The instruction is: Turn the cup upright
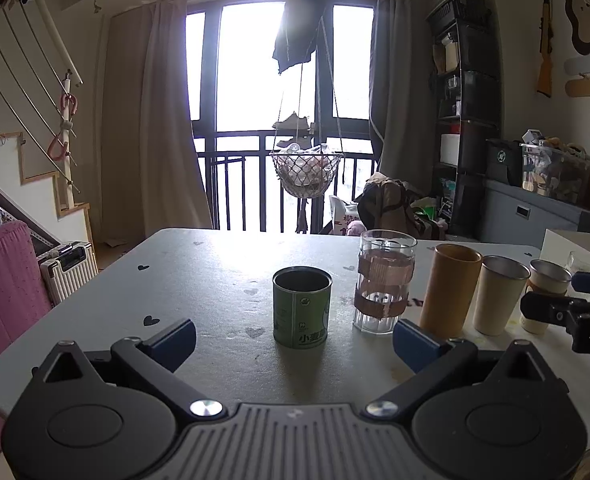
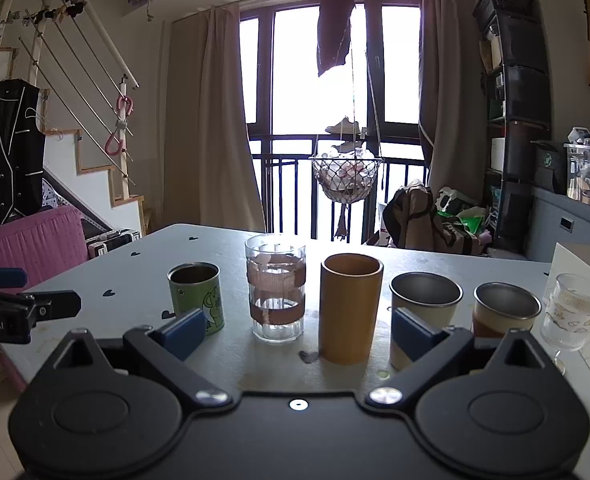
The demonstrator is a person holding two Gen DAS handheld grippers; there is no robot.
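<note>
Blown-out window (image 1: 255, 64) backlights the dim, fisheye-warped room.

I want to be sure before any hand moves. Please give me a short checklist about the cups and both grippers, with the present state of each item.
1. Left gripper open and holding nothing: ok.
2. Right gripper open and holding nothing: ok.
3. A cup lying down or upside down to flip: not ok; green can, glass, yellow cup, both steel cups and goblet all stand mouth up.
4. Cups apart enough for fingers: cannot tell.
5. Table bare before the left gripper: ok.
</note>
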